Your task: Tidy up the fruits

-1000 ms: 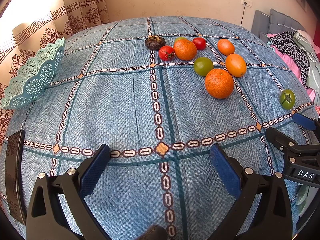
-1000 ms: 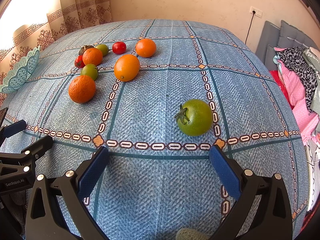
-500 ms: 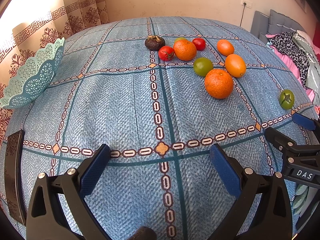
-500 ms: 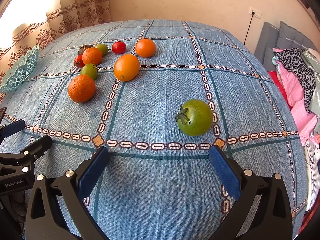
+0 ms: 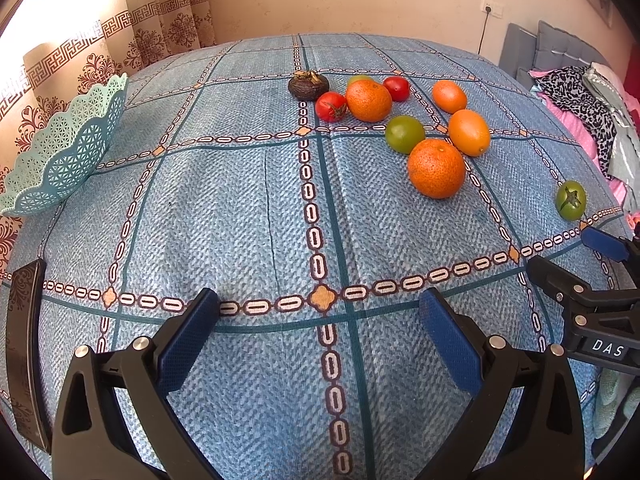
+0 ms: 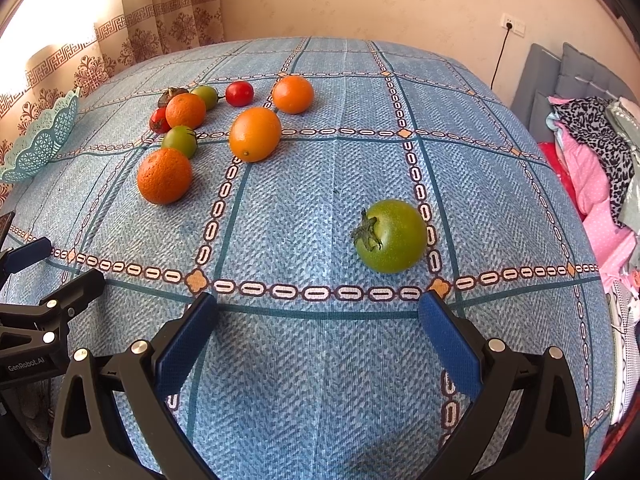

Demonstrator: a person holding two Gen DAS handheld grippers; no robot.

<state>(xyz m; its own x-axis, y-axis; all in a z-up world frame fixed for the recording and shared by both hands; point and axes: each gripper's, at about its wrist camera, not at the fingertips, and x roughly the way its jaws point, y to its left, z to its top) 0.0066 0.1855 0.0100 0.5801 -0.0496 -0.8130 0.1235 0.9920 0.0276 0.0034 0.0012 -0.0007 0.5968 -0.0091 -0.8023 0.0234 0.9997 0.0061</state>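
On the blue patterned bedcover (image 5: 224, 208), almost nothing is being changed from a second ago: no fruit is being moved. The scalloped mint plastic basket (image 5: 68, 148) is being left empty at the left edge. Oranges, red tomatoes and a lime are being left clustered toward the far side, the green stemmed tomato (image 6: 390, 236) apart near the right edge. The left gripper (image 5: 320, 332) and the right gripper (image 6: 318, 332) are being held wide, empty; sorting is judged unstarted.
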